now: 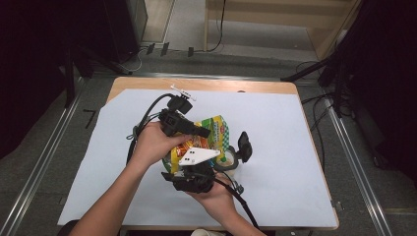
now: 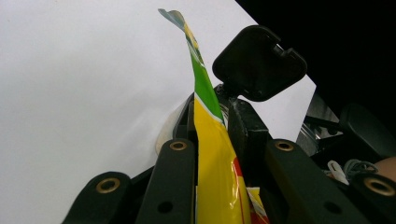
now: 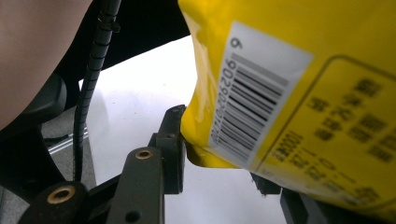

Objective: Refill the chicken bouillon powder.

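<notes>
Pinching the yellow snack bag (image 2: 217, 158) in my left tongs (image 2: 219, 126), I grip its barcoded corner with my right tongs (image 3: 219, 158); it hangs between both hands over the white-covered counter (image 1: 295, 147).

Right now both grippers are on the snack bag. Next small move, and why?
Probably ease the two hands apart to tear the top seam. The left gripper pinches the yellow snack bag edge-on between its jaws, and the right gripper clamps the corner by the barcode, so both grips look set. The bag's top still looks sealed, held above the white sheet.
</notes>
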`<state>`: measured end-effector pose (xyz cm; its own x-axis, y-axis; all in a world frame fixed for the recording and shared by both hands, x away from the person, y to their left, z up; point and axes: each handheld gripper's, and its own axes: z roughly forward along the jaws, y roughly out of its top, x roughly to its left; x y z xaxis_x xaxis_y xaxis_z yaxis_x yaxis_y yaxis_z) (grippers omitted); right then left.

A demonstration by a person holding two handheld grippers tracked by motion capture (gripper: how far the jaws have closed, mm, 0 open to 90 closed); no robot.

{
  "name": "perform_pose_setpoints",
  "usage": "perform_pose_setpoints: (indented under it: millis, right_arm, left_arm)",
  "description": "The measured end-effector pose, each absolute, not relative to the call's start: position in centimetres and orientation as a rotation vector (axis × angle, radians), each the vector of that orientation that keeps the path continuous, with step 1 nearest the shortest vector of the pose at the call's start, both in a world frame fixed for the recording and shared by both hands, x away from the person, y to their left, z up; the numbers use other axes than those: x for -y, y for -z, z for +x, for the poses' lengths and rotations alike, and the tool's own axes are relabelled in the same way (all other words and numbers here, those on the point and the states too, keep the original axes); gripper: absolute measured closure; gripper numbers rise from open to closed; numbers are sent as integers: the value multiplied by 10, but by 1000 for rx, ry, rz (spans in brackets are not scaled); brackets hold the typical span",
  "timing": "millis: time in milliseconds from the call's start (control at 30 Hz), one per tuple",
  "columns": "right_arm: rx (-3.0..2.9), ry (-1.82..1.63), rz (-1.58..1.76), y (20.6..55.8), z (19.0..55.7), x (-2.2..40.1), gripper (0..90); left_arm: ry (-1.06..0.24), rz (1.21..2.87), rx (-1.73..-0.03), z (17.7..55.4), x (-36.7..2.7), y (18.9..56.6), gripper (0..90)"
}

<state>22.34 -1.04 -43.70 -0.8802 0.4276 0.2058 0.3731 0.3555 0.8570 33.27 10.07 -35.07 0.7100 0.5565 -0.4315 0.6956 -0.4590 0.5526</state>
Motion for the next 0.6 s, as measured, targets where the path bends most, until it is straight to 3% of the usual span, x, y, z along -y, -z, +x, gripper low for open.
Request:
perform_pose_setpoints:
  millis: [600]
  right_arm:
    - [-2551,-1583,776,436,223,11,628]
  left_arm:
    - [263,2184,-945,334,-99,352,797]
